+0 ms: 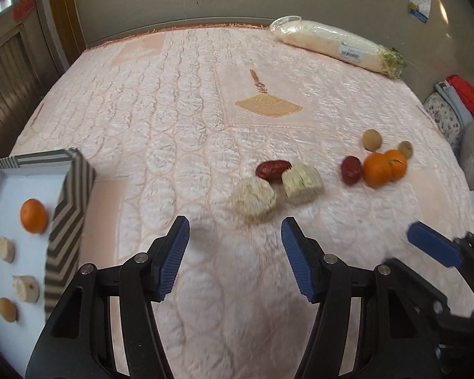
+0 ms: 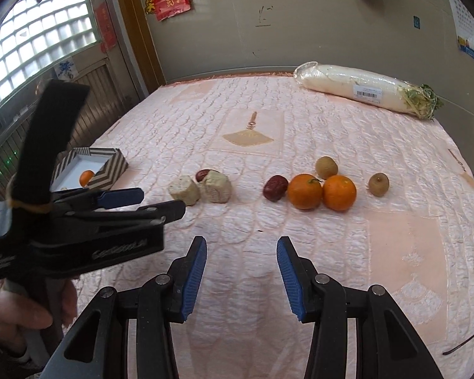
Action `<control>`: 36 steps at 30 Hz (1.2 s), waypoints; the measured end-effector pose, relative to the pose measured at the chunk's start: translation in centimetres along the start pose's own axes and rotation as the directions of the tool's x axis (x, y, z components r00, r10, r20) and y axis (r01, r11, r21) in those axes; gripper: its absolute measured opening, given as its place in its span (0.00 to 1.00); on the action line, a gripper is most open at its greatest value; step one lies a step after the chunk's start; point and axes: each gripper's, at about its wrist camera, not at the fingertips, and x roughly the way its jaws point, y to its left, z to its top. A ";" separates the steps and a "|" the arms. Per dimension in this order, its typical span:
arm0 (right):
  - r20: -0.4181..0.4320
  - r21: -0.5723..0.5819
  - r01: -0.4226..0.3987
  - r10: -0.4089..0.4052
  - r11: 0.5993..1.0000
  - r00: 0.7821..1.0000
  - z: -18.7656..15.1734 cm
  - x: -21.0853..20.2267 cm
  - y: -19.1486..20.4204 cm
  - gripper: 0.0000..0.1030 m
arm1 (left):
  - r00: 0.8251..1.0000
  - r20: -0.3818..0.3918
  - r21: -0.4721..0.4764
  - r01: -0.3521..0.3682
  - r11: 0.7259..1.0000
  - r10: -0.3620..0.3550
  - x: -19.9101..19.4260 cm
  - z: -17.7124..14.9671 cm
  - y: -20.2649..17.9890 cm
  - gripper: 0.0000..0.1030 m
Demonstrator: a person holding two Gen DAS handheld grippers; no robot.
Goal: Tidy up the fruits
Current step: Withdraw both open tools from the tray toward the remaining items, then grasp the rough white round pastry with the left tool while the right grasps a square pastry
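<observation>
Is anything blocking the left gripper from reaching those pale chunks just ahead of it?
Nothing visible. The left gripper is open, with only bare bedspread between it and the nearest pale chunk.

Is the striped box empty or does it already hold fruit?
Not empty. The striped box holds an orange and three pale pieces on its white floor, per the left wrist view.

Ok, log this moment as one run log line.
left hand-held gripper: open, empty | right hand-held gripper: open, empty | box: orange inside | bed: two oranges loose
</observation>
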 end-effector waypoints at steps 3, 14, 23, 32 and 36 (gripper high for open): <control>-0.004 0.000 0.000 0.000 1.000 1.000 -0.1 0.3 -0.5 0.43 | 1.000 0.022 0.005 0.001 1.000 -0.001 0.3 0.3 -0.2 0.59; -0.010 0.000 -0.016 0.016 1.000 1.000 0.4 1.2 -0.6 0.43 | 0.996 0.065 -0.013 0.054 0.998 -0.053 0.7 0.4 0.3 0.30; -0.030 -0.061 -0.039 0.037 0.997 0.999 1.7 3.6 1.4 0.43 | 0.998 0.068 -0.046 0.011 0.999 -0.008 -1.8 -1.9 1.8 0.30; -0.033 -0.132 -0.021 0.017 0.991 0.999 4.0 7.1 2.9 0.43 | 0.996 0.091 -0.064 -0.016 0.998 0.022 -3.9 -3.2 3.3 0.30; -0.052 -0.121 -0.027 0.021 0.992 0.998 4.3 8.3 2.8 0.24 | 0.996 0.085 -0.072 -0.007 0.997 0.014 -4.1 -3.5 3.7 0.30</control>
